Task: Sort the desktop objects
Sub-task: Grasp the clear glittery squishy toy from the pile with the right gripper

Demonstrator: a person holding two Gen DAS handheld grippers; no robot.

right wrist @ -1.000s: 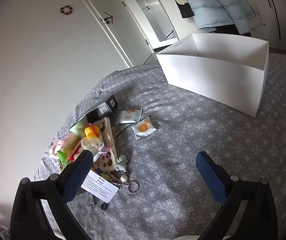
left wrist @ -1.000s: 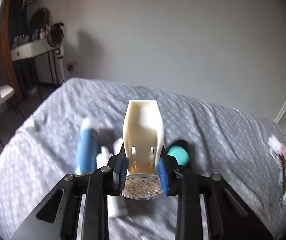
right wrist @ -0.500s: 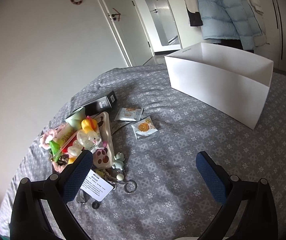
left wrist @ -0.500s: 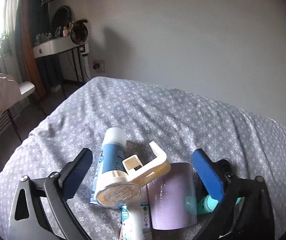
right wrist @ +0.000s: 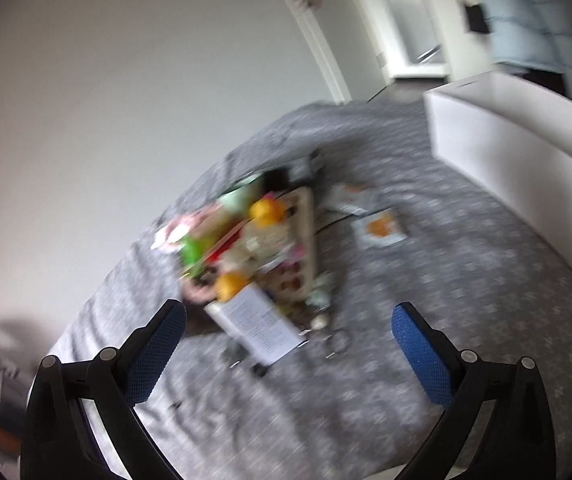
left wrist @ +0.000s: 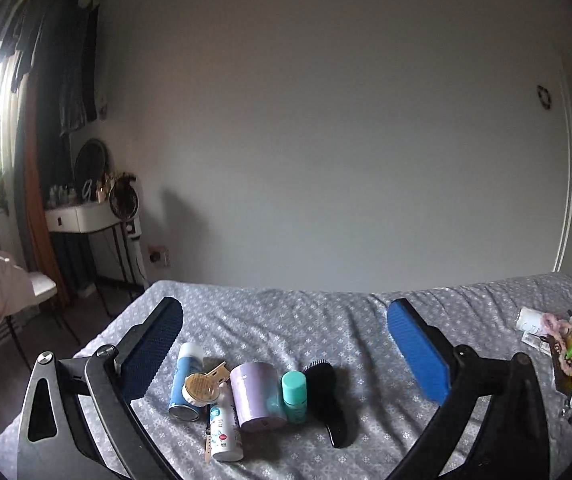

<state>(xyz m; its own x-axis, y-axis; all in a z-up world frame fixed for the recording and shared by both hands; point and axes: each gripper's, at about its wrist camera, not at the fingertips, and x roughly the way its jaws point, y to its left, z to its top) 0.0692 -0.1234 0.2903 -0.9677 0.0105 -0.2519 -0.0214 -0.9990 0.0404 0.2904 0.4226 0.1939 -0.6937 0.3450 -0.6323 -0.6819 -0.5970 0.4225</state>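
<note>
Both pairs of jaws are standing wide apart with nothing between them: I am keeping the left gripper [left wrist: 285, 350] released above a cluster of toiletries, and the right gripper [right wrist: 289, 350] released over a heap of small colourful items.

Through the left wrist view I am looking at the sorted group lying on the grey patterned bedspread [left wrist: 326, 320]. A blue can [left wrist: 183, 380] is lying on its side at the left of the group. A cream holder [left wrist: 201, 386] is resting against that can, with its round base facing me. A white bottle [left wrist: 223, 428] is lying just in front of it, touching a lilac jar [left wrist: 255, 396]. A teal bottle [left wrist: 294, 392] is sitting just beside the jar, and a black brush [left wrist: 326, 396] is lying next to it on the right. None of these is touching my pads.

Far to the right in that same view, the heap [left wrist: 570, 352] is sitting near the bed's edge, well apart from the toiletries.

Through the right wrist view everything is smearing with blur. I am making out the heap [right wrist: 253, 240] ahead of the fingers, with a white card [right wrist: 261, 328] nearest to me and a key ring [right wrist: 338, 340] beside it. Two sachets [right wrist: 382, 228] are lying to the right of the heap. A white box [right wrist: 518, 160] is standing open further right, apart from the heap.
</note>
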